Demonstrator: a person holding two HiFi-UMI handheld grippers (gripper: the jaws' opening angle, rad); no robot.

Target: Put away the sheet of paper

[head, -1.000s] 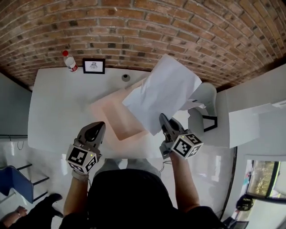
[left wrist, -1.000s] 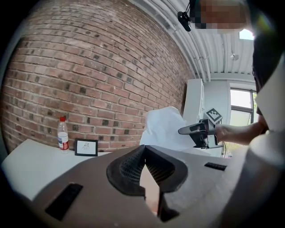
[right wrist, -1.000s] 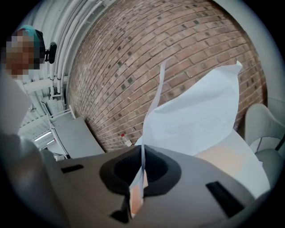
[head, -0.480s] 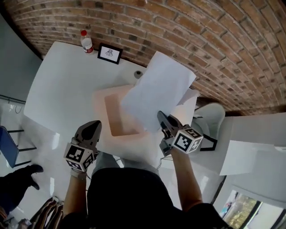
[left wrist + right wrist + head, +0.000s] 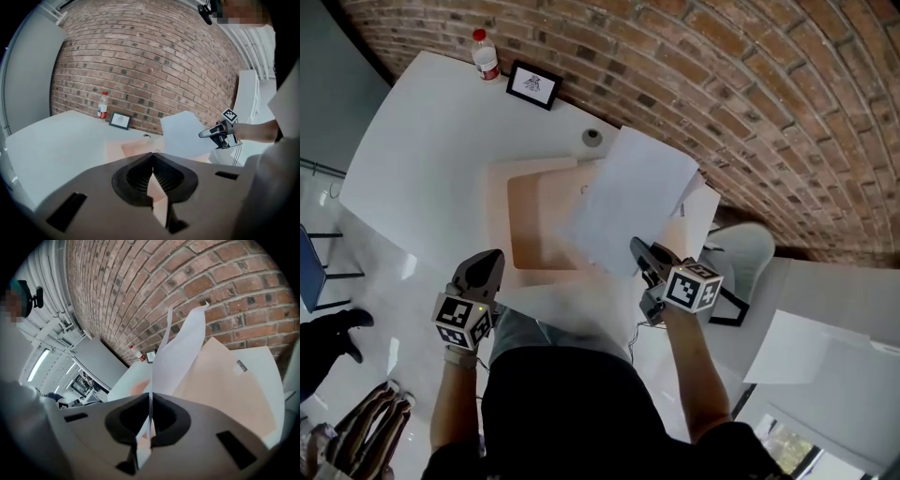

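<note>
Now your right gripper point(image 5: 639, 251) pinches the near edge of the sheet of paper point(image 5: 633, 202), up over the open pink folder point(image 5: 539, 220). Your left gripper point(image 5: 490, 258) is closed on nothing (at the near edge of the white table point(image 5: 422, 159), which stretches wide on its left).

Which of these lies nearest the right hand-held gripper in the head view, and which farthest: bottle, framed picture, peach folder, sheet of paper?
1. The sheet of paper, pinched in the right hand-held gripper.
2. The peach folder, lying open to its left.
3. The framed picture, standing farther back and left.
4. The bottle, farthest, left of the picture.
</note>
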